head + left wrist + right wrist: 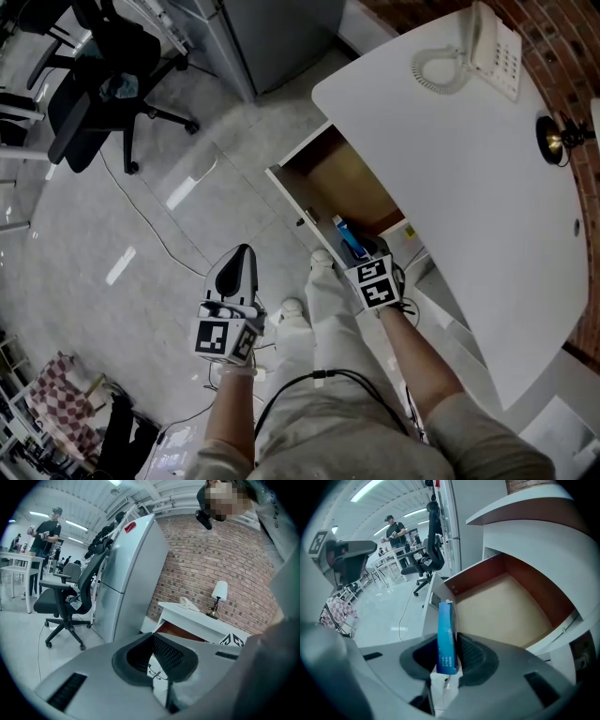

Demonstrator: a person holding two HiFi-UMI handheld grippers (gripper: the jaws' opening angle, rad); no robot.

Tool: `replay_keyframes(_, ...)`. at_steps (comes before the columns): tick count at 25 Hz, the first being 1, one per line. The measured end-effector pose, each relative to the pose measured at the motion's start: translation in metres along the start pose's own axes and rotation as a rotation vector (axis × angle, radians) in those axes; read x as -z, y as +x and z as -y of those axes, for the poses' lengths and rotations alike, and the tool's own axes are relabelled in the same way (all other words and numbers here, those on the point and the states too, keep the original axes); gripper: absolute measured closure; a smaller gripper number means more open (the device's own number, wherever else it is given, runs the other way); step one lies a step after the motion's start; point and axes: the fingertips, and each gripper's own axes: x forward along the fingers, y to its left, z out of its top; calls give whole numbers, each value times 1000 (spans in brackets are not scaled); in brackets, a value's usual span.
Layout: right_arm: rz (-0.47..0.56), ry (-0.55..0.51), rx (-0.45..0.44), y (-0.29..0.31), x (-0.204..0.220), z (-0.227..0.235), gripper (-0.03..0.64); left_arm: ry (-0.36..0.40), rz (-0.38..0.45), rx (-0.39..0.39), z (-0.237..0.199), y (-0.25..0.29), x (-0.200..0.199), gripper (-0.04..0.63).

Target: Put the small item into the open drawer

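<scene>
Left gripper [246, 251]: my jaws are closed, tips meeting in a point, nothing between them. The left gripper view confirms this [151, 637]. I hold this gripper over the open floor, well apart from the desk [450, 187], pointing away from my body.

Right gripper [361, 251]: my jaws are narrow and set on a thin blue box [348, 234]. In the right gripper view the box [446, 634] stands upright on its narrow edge and fills the gap between the pads, with most of its length projecting past my jaw tips [449, 640].

Location of the box: at the near front corner of the open drawer [347, 183], clear of the drawer floor. From the right gripper view the drawer [501, 611] lies just beyond and to the right of the box. Its tan bottom and reddish-brown walls are exposed.

Surroundings: the drawer is pulled out from under the white desk. A telephone [492, 47] and a small lamp [555, 139] stand on the desk's far side. An office chair [94, 84] stands well apart on the floor.
</scene>
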Motion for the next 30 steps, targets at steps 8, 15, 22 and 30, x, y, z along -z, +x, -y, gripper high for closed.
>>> replay_keyframes(8,-7,25,-20,3,3,-4,495,-1,-15,-20,-4,-9,2,589)
replay_keyframes(15,5,49,-29,2,5,-11,484,-12,-21,-42,-9,-18,3,589)
replay_keyframes(22,23,68,-22,-5,4,-16,483,-12,-7,-23,-7,-26,3,589)
replay_keyframes(30,100,74,10,-26,-13,-13,528,16,5,-8,2,-28,-10,589)
